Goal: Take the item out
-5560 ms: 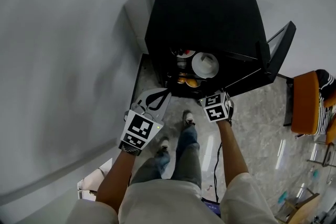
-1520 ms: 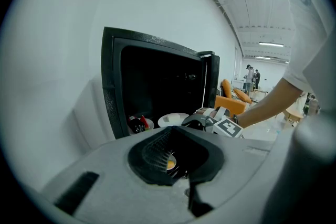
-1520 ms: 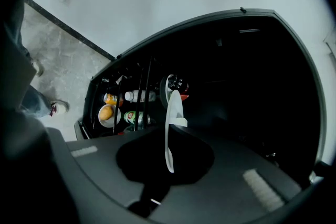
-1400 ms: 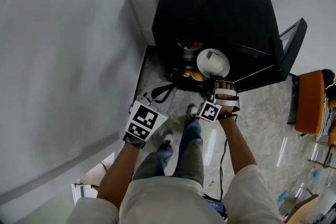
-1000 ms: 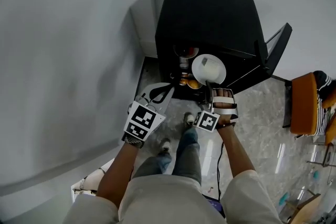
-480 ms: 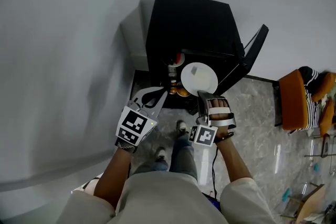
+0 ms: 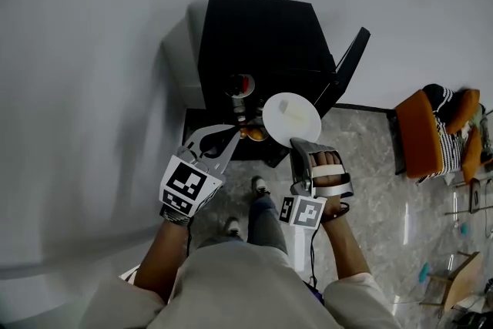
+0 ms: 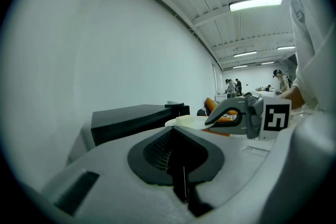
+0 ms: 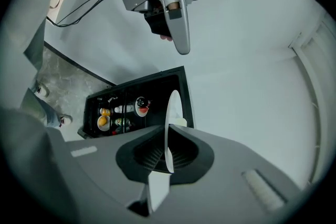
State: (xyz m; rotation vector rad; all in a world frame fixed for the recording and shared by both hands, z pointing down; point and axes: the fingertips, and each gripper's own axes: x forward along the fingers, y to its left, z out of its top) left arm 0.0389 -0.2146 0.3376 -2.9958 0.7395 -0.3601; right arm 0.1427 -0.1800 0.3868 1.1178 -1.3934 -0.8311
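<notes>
Plate [image 9: 171, 105], white, pinched at rim by right tongs [image 9: 168, 144]; left tongs [image 8: 177, 136] pressed together, empty.

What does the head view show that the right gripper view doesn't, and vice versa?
Head view only: the orange chair and the plate's round top face. Right gripper view only: the right gripper shut on the plate's rim, the plate seen edge-on, and a straight look into the cabinet's shelves. Both: the plate, the open black cabinet and the left gripper.
</notes>
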